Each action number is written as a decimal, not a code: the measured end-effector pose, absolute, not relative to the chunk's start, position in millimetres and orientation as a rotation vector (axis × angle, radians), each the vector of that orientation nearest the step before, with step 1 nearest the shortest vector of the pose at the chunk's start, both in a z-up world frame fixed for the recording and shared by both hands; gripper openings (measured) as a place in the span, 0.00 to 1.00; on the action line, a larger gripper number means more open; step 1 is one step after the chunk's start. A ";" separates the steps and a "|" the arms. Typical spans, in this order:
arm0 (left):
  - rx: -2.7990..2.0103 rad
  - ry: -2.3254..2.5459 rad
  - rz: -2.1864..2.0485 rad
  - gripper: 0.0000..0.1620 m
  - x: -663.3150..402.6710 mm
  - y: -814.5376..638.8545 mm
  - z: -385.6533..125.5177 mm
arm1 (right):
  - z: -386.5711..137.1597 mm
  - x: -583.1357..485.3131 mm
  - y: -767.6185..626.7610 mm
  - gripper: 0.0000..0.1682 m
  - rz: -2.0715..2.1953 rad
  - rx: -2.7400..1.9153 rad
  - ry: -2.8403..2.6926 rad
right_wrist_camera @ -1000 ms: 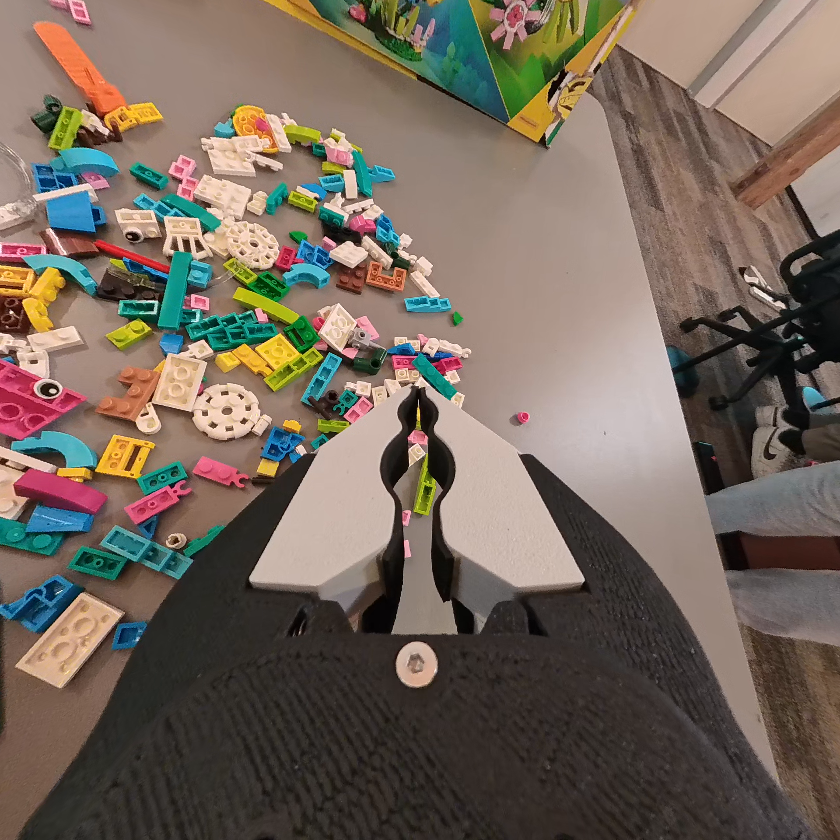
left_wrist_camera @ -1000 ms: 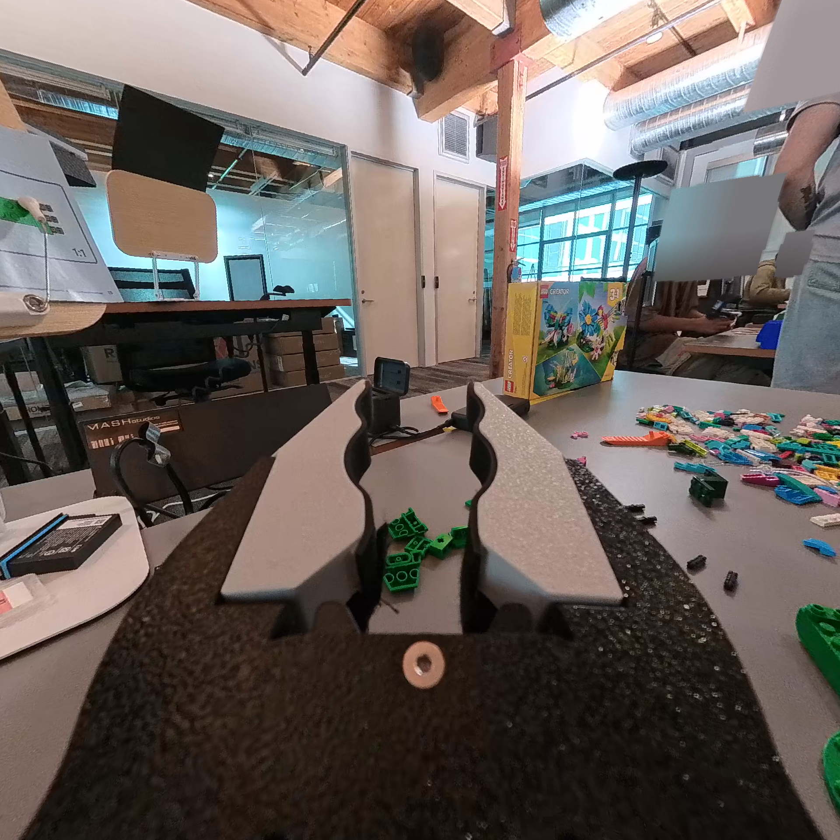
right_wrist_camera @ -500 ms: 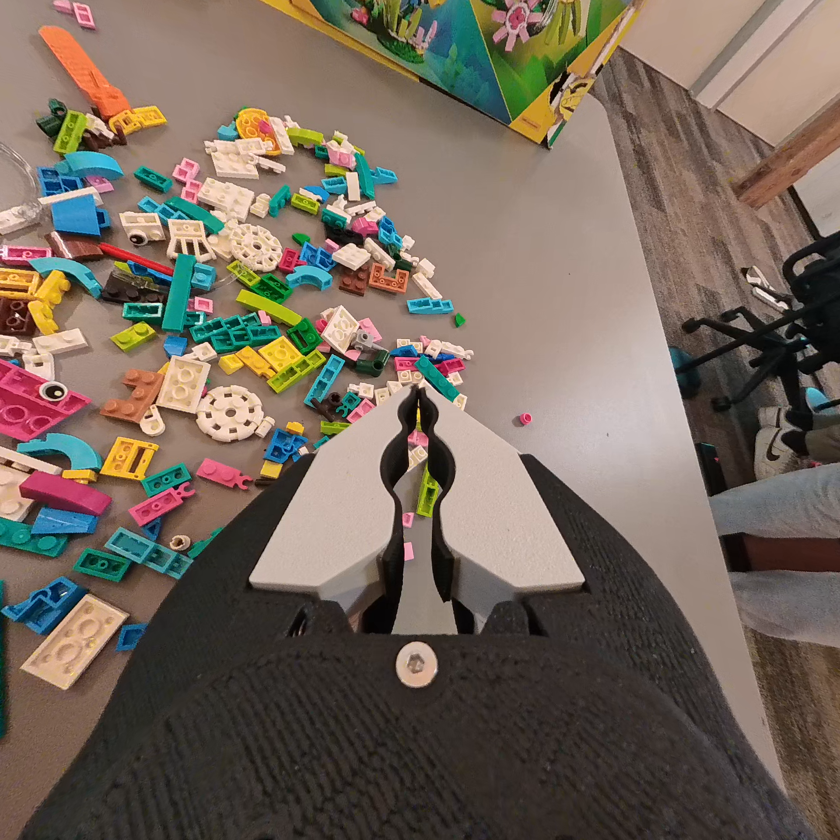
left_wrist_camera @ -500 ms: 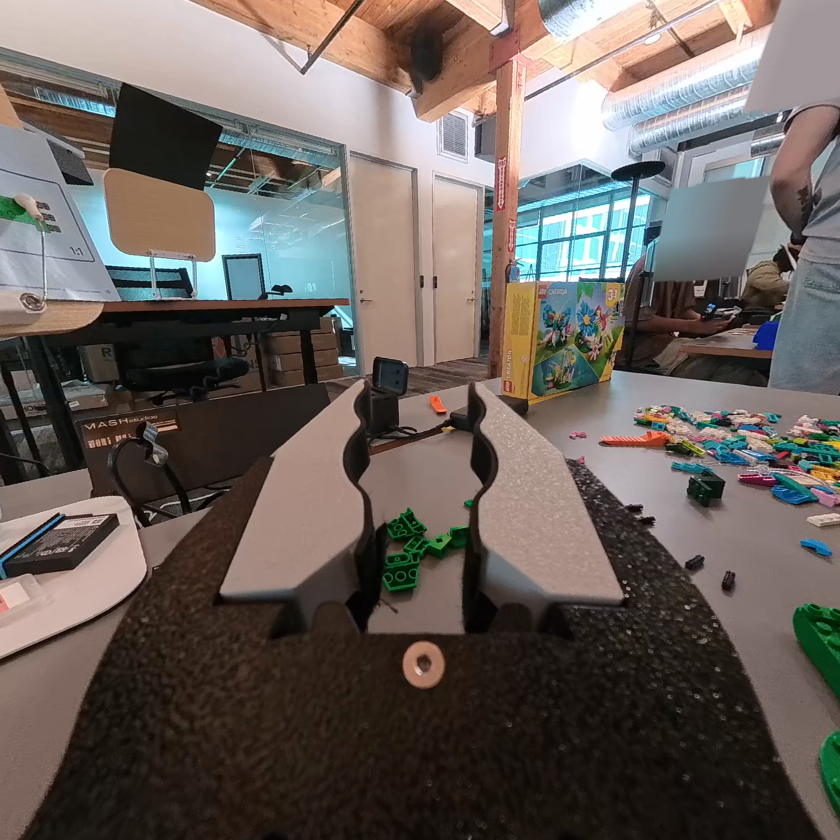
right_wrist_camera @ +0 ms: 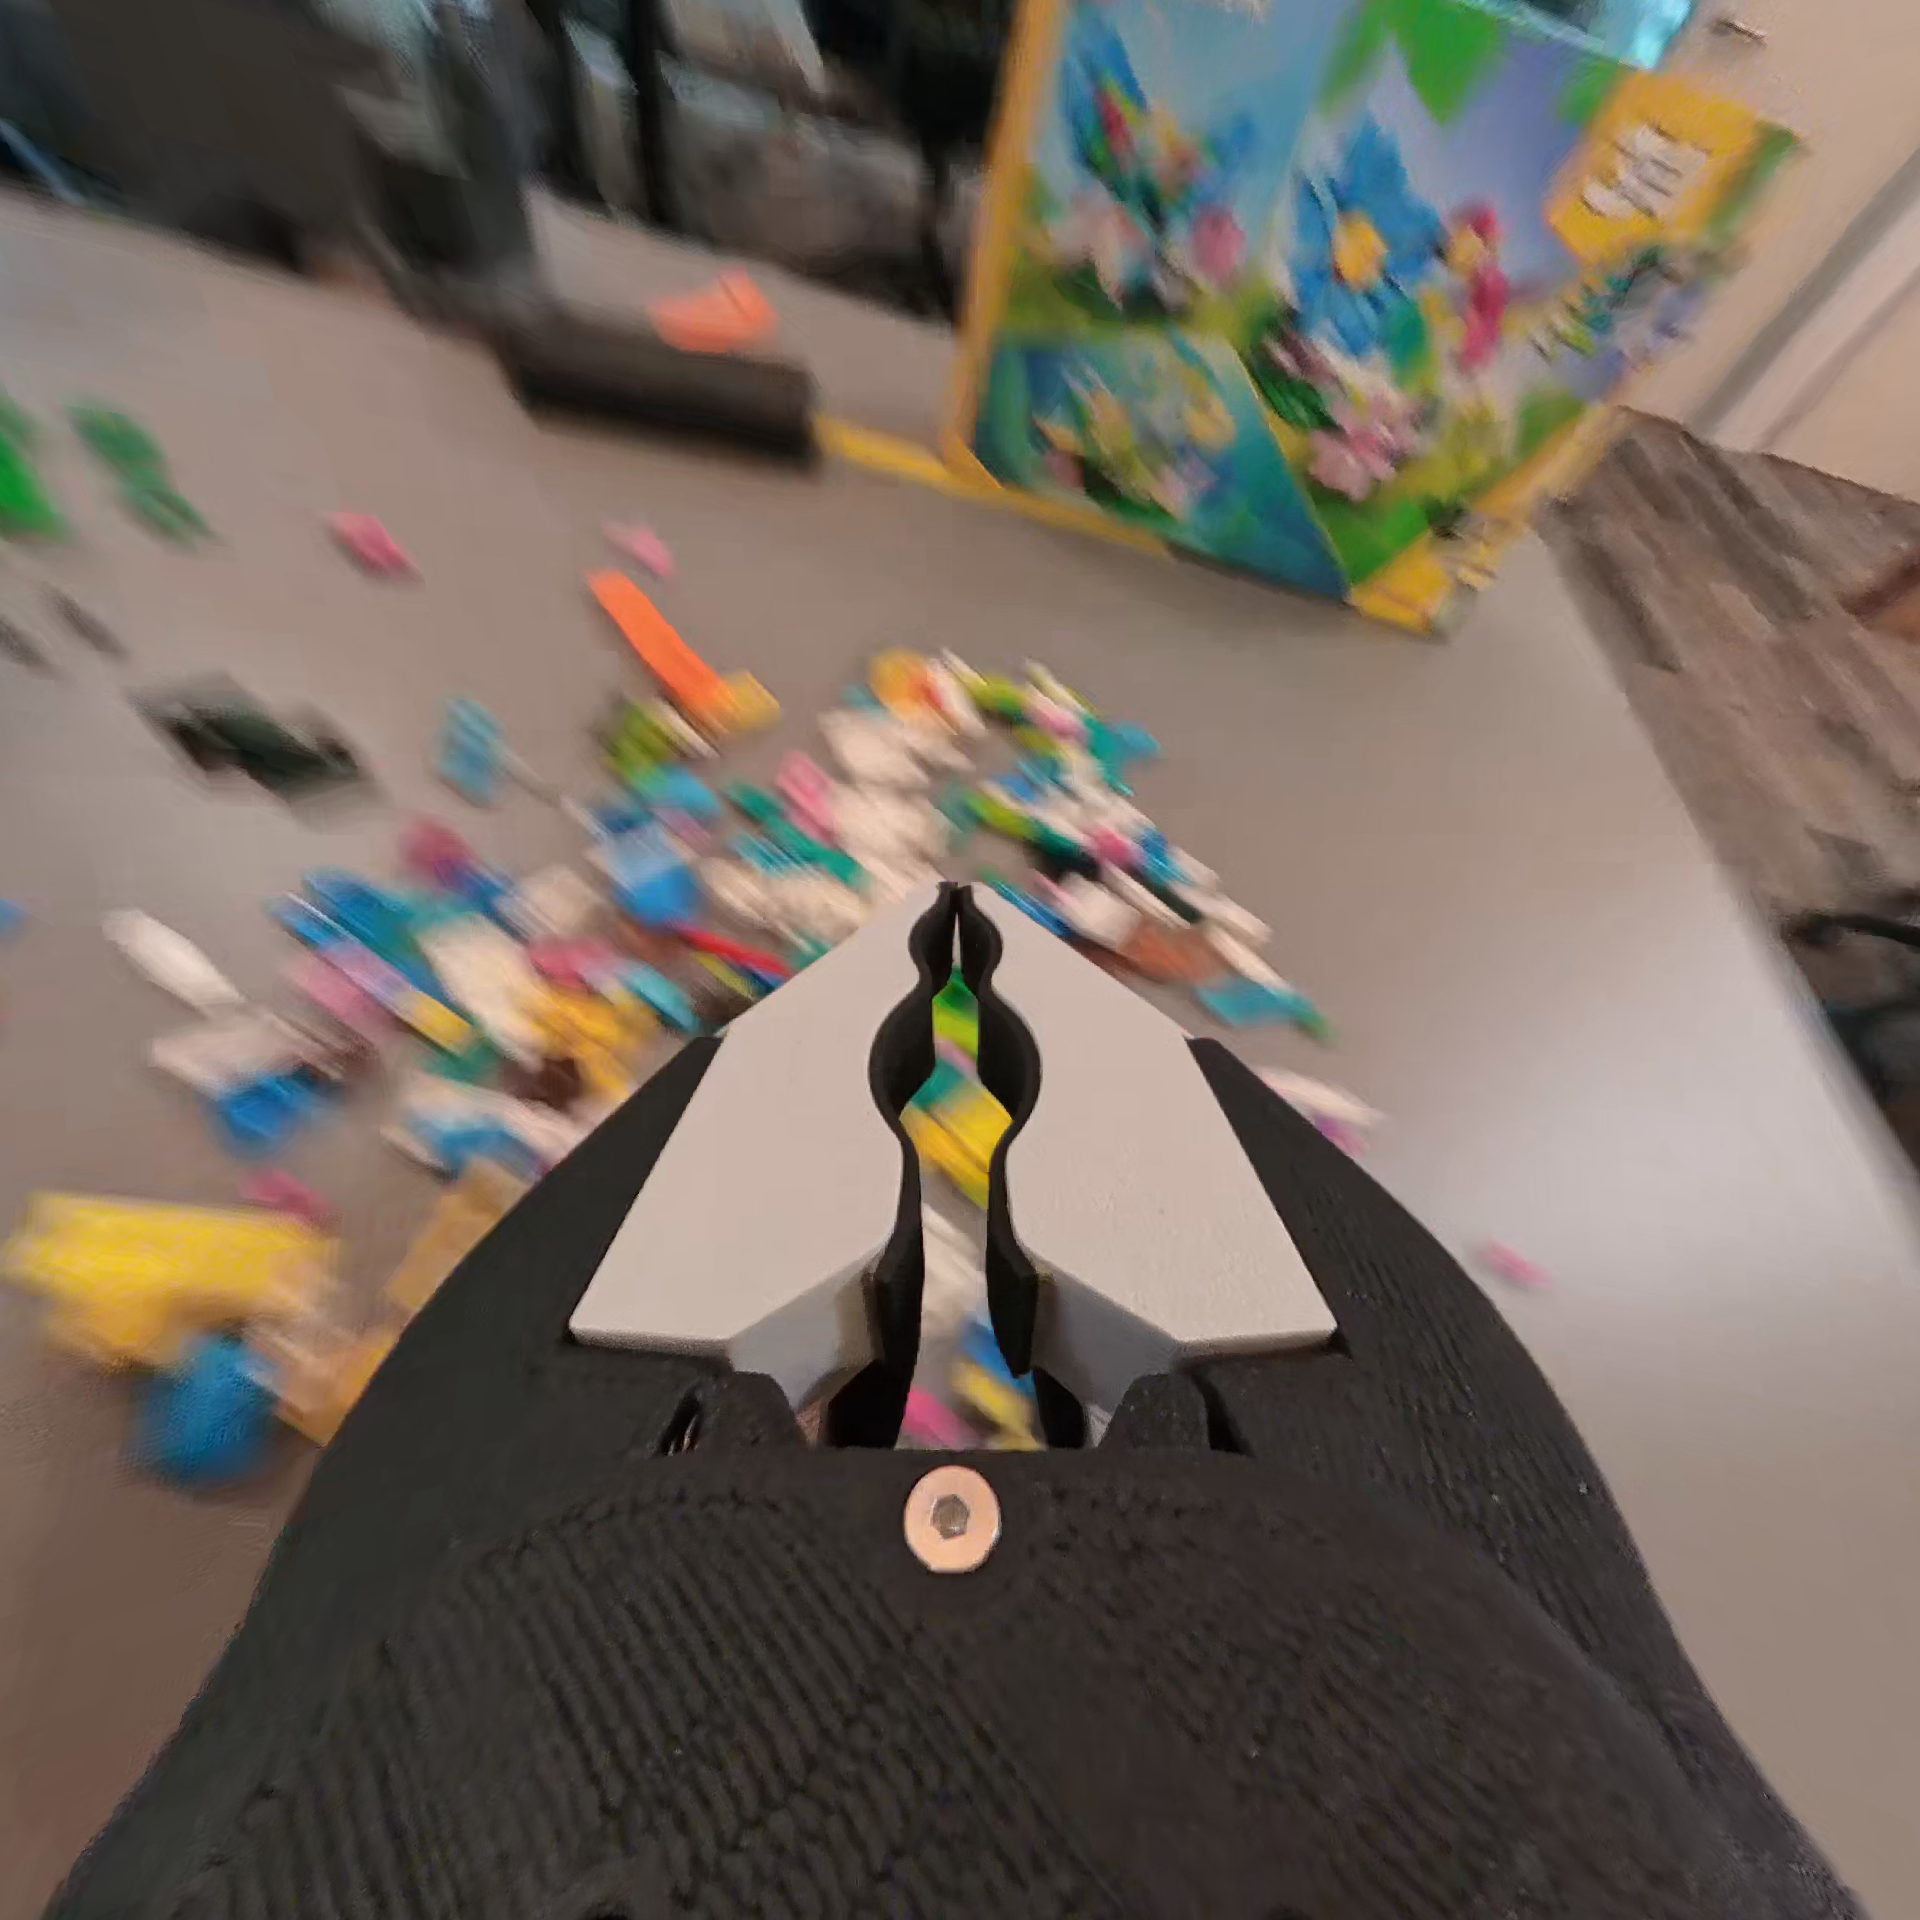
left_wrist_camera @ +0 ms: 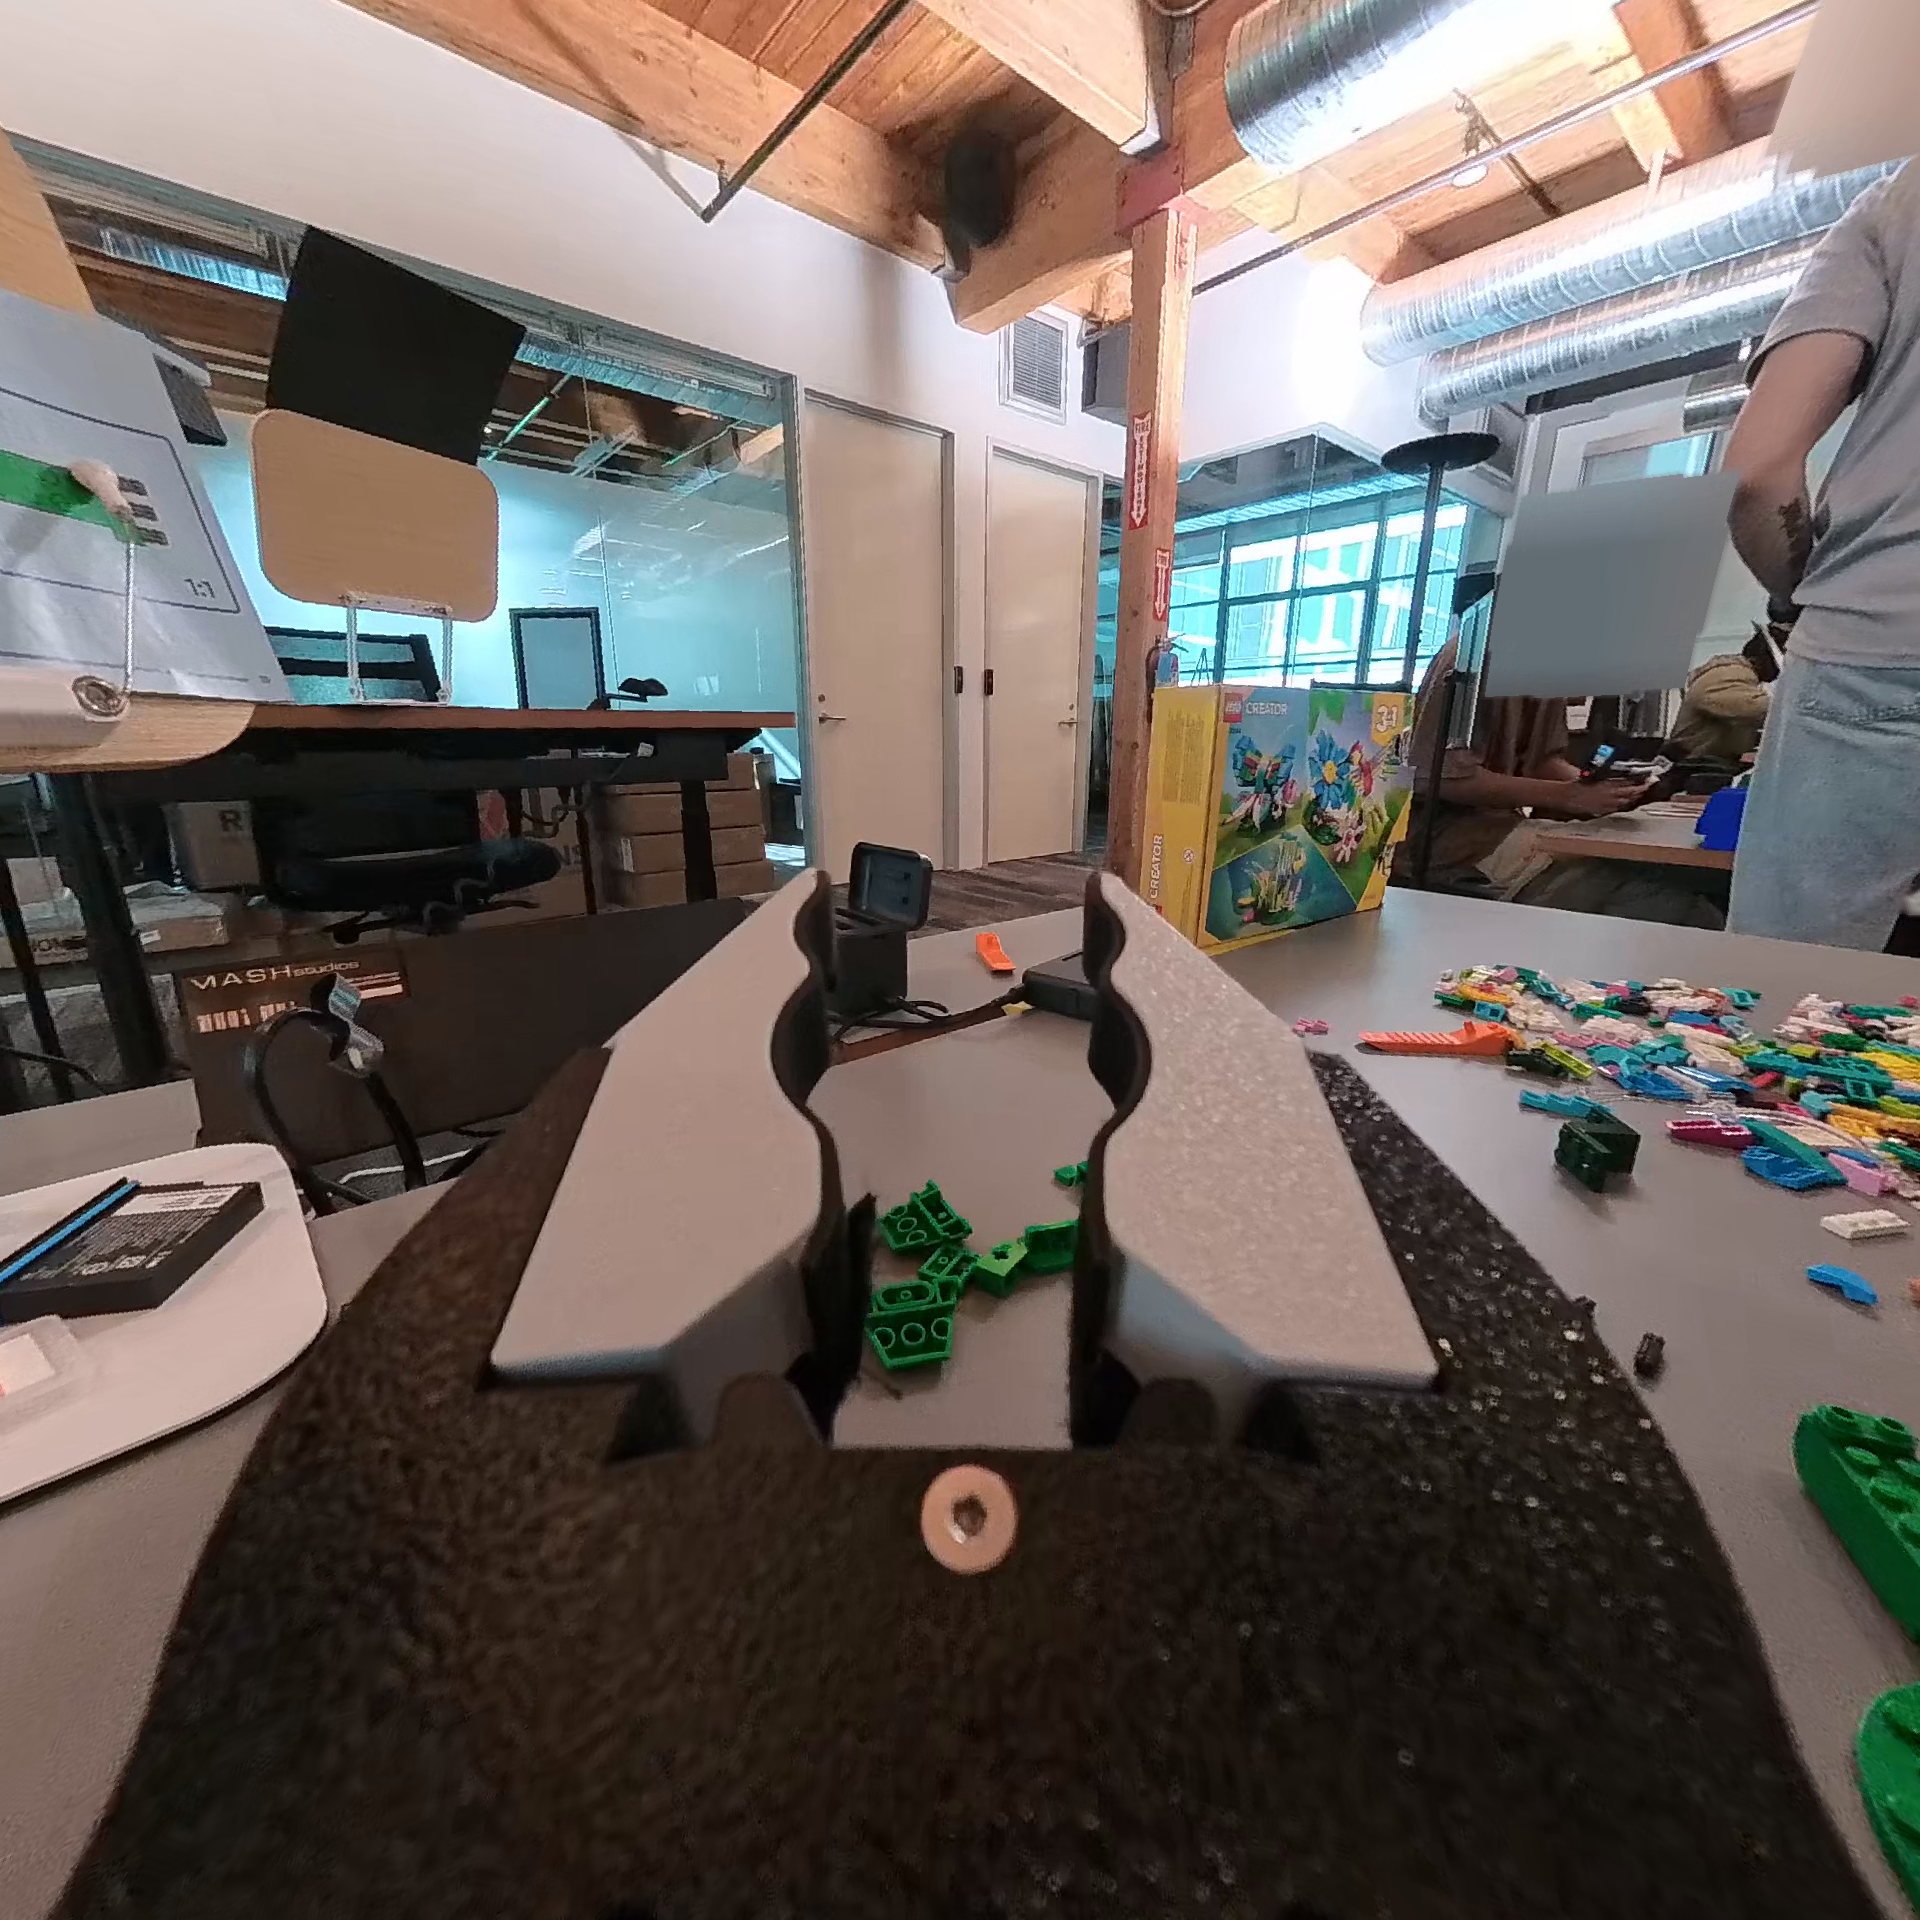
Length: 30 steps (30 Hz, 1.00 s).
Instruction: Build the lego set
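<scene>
My left gripper (left_wrist_camera: 956, 894) is open and sits low over the grey table (left_wrist_camera: 1455, 1351). A small cluster of bright green lego pieces (left_wrist_camera: 935, 1278) lies on the table between its fingers, untouched. My right gripper (right_wrist_camera: 954, 894) is shut, tips touching, with nothing seen between the tips. It hangs above the mixed pile of coloured lego pieces (right_wrist_camera: 790, 894), which also shows in the left wrist view (left_wrist_camera: 1714, 1060). The right wrist view is motion-blurred. Larger green pieces (left_wrist_camera: 1860, 1496) lie at the right edge.
The lego box (left_wrist_camera: 1278, 810) stands at the table's back and also shows in the right wrist view (right_wrist_camera: 1299, 343). An orange separator (left_wrist_camera: 1434, 1037), a dark green piece (left_wrist_camera: 1595, 1148), a black charger case (left_wrist_camera: 883, 925) and a white pad with a black pack (left_wrist_camera: 135, 1236) lie around. An instruction booklet (left_wrist_camera: 94, 561) hangs left. A person (left_wrist_camera: 1839, 623) stands right. Spacing between my two grippers at the tips: around 45 cm.
My right gripper, still shut, has swung fast from looking down on the pile to a lower, forward-tilted view toward the box. My left gripper has not moved.
</scene>
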<state>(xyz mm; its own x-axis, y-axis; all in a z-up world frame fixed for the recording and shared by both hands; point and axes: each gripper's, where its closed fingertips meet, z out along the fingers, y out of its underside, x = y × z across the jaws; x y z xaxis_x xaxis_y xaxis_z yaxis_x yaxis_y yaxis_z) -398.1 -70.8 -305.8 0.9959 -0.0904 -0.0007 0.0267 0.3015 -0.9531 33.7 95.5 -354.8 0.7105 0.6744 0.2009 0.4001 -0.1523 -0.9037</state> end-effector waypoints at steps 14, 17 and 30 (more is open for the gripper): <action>-1.233 0.061 -0.068 0.26 -397.2 -74.8 -301.7 | -339.5 -258.1 -39.6 0.06 0.856 -1.418 -1.207; -1.234 0.066 -0.057 0.25 -396.2 -74.3 -301.7 | -345.0 -256.9 -42.5 0.06 0.802 -1.351 -1.171; -1.224 0.063 -0.031 0.25 -395.9 -76.6 -300.3 | -310.0 -226.8 -23.7 0.00 0.321 -0.908 -0.955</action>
<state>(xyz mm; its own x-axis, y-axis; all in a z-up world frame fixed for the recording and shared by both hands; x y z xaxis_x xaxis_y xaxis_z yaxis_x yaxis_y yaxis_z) -395.9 -76.6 -300.3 0.9978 -0.0579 -0.0315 -0.0099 0.3402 -0.9403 -226.8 -23.7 -310.0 0.5657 0.6024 0.5631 0.1397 0.6030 -0.7854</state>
